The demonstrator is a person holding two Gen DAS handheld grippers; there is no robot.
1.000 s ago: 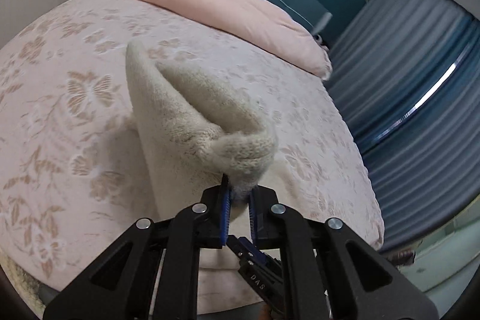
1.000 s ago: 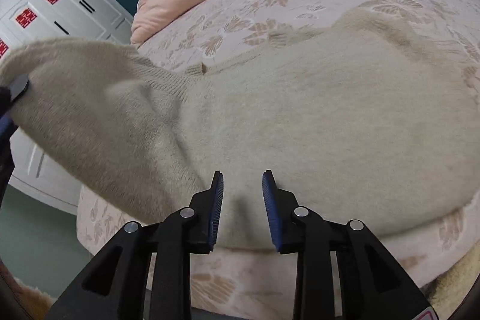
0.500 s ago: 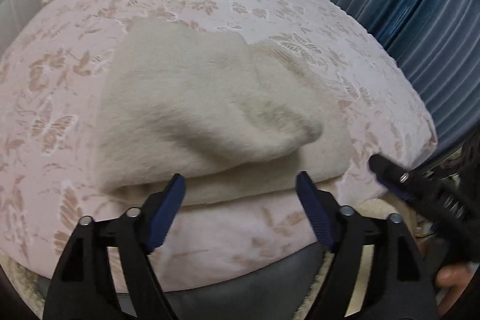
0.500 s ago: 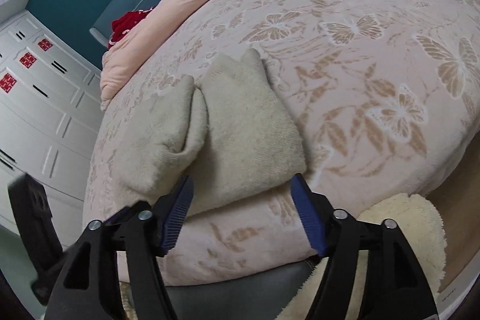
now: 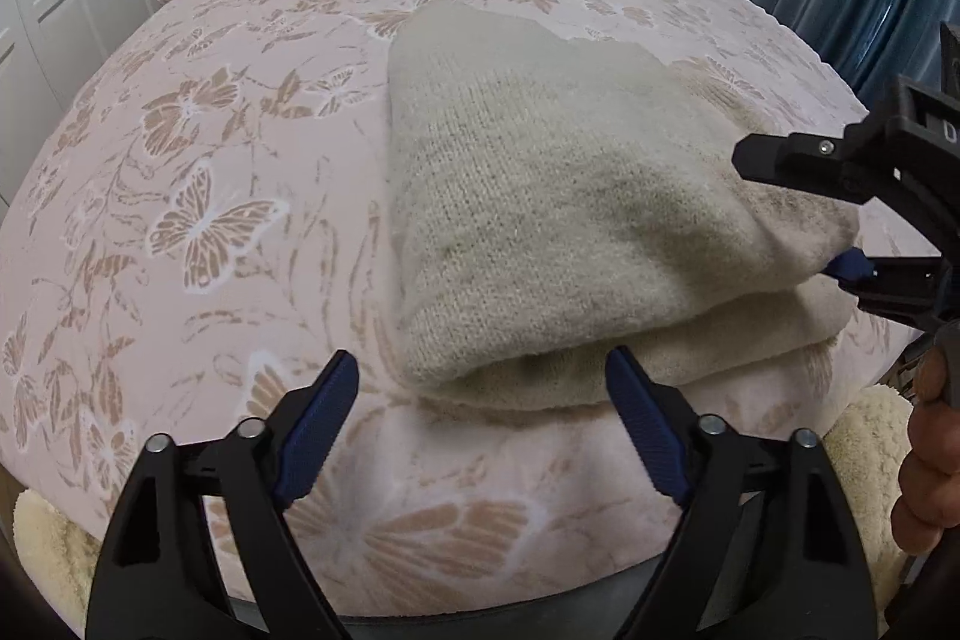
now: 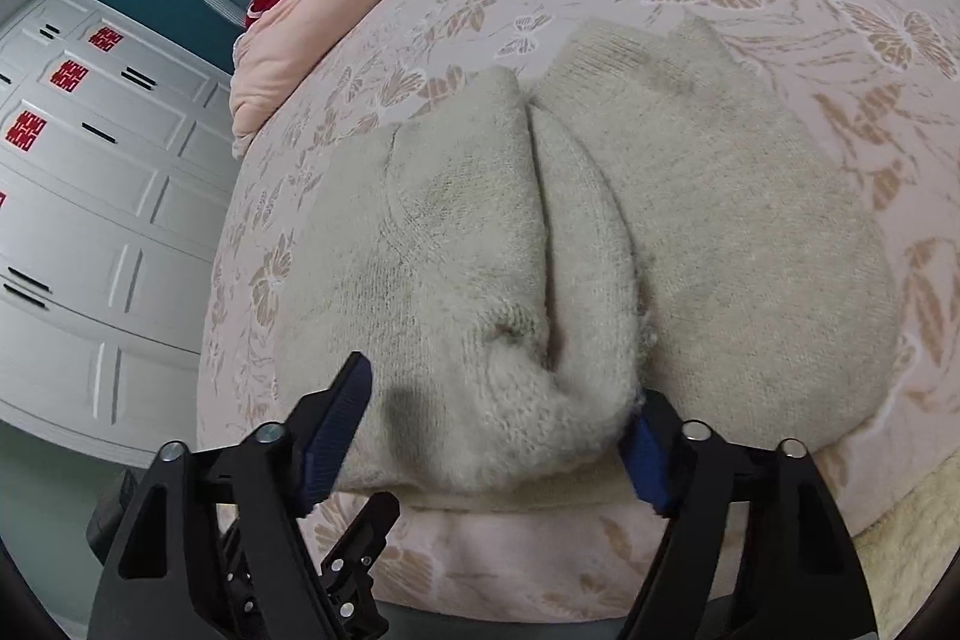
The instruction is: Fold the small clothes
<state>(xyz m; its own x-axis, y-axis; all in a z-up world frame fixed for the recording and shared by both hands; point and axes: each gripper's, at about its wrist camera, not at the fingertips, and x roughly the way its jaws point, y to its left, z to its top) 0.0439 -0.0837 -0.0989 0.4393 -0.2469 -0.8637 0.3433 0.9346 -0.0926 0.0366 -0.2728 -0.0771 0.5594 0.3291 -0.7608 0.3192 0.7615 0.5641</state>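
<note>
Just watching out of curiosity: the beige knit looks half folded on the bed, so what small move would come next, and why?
Probably close the right hand-held gripper on the sweater. Its jaws are closing with the near folded edge bunched between them. The left hand-held gripper, also closing, holds nothing just short of the near corner, so the right looks set to lift.

Left gripper (image 5: 480, 421) and right gripper (image 6: 498, 439) angle downward, jaws closing.
</note>
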